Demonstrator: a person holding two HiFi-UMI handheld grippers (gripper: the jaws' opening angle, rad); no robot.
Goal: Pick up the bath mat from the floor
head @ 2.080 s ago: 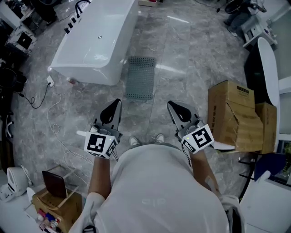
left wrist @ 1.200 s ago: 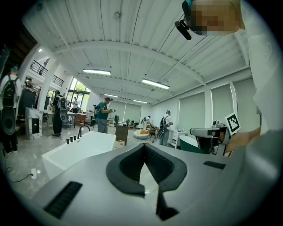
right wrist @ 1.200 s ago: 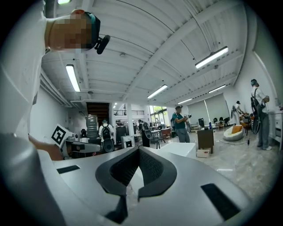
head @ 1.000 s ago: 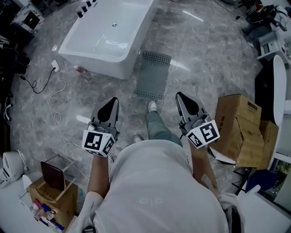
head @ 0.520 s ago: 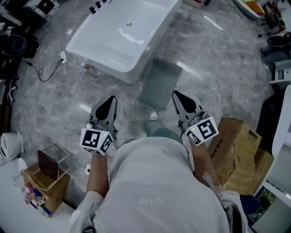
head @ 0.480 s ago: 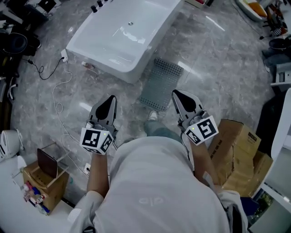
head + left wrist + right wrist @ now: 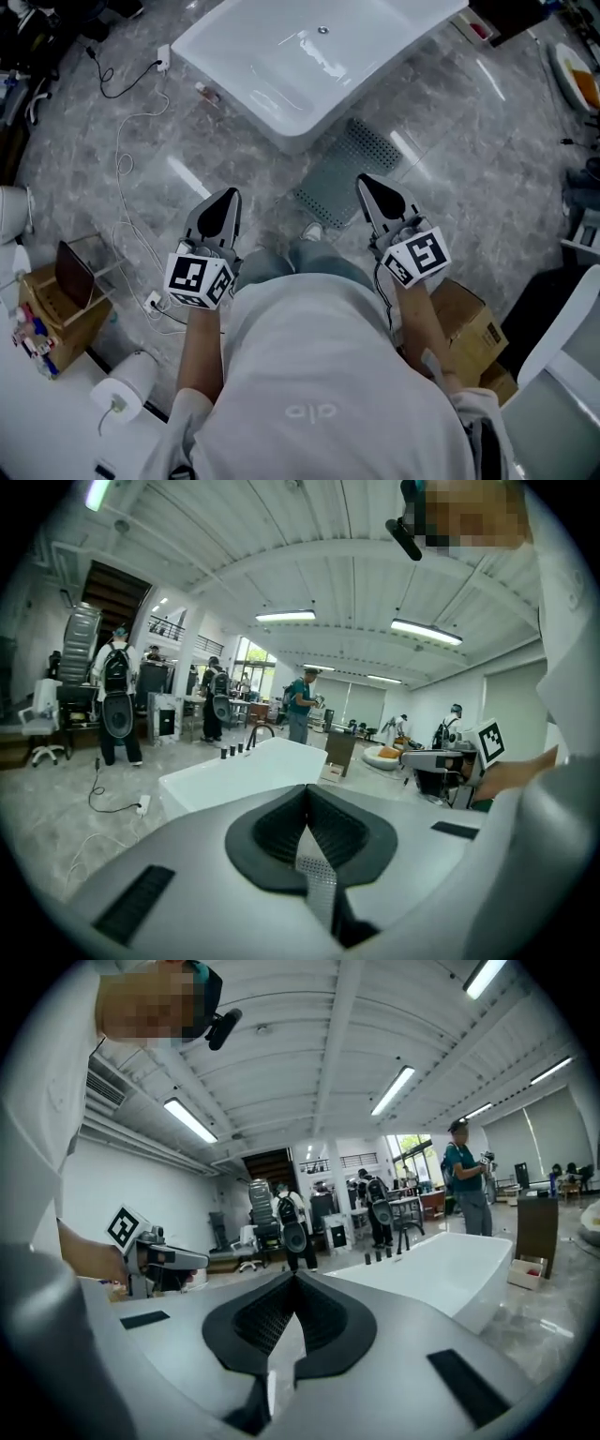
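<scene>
The bath mat (image 7: 349,172) is a grey perforated rectangle flat on the marble floor, one end against the white bathtub (image 7: 309,56). In the head view my left gripper (image 7: 226,196) is held above the floor to the mat's left, jaws shut and empty. My right gripper (image 7: 367,184) hovers over the mat's near right edge, also shut with nothing in it. The left gripper (image 7: 307,790) and the right gripper (image 7: 294,1278) each show black pads meeting at the tip. Both gripper views look out level at the bathtub (image 7: 246,774) (image 7: 455,1265); neither shows the mat.
Cardboard boxes (image 7: 466,325) stand at the right, an open box of items (image 7: 49,314) at the left. A white cable (image 7: 127,178) and a power strip (image 7: 154,301) lie on the floor at the left. The person's shoe (image 7: 312,232) is beside the mat. Several people stand in the background.
The person has walked toward the bathtub and turned left. The mat and tub now lie closer and more slanted in the head view. Both grippers stay shut and have come nearer the mat.
</scene>
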